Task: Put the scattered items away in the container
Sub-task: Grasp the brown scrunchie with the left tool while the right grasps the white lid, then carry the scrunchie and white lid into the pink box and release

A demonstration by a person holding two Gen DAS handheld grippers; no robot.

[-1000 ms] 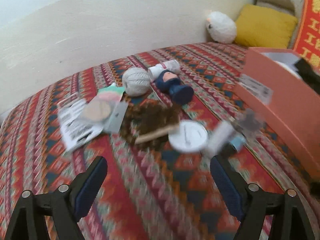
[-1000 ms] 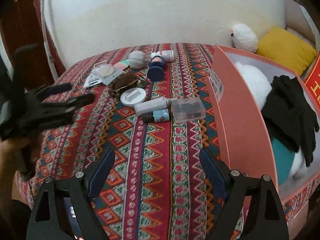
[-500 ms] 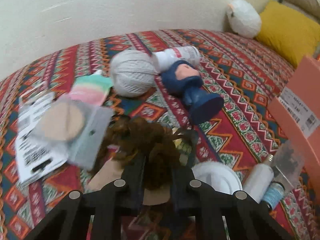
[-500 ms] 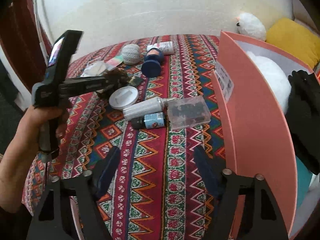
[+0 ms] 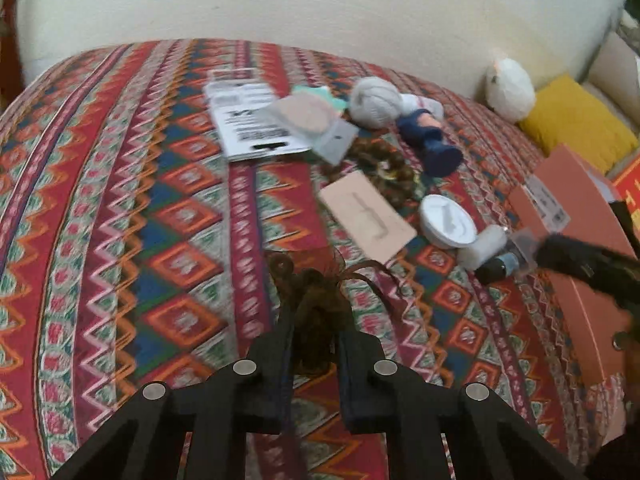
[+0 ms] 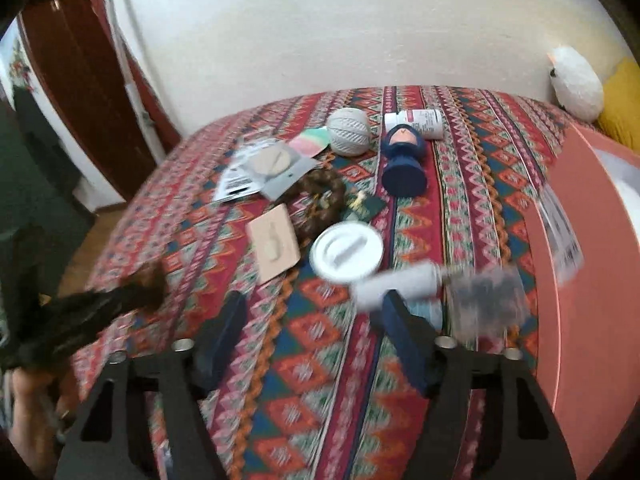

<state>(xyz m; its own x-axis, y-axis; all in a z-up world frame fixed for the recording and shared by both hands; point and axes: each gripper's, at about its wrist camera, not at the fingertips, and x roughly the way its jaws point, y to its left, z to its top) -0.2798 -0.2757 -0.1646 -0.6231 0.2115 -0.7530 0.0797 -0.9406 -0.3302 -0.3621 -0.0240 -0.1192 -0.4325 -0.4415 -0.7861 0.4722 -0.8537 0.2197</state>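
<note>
1. Hair, a brown curly tuft, sits pinched between the closed fingers of the left gripper, which a second ago was open above the heap; it is now lifted clear of the patterned red woven bedspread.
2. Just ahead of that claw lies a beige card, left bare by the tuft's removal, with a brown braided ring beyond it.
3. The right gripper hangs with its fingers wide apart, holding nothing, just short of a white round lid and a white tube.
4. Off to its right stands the salmon-pink container, where the tuft should go next.
</note>
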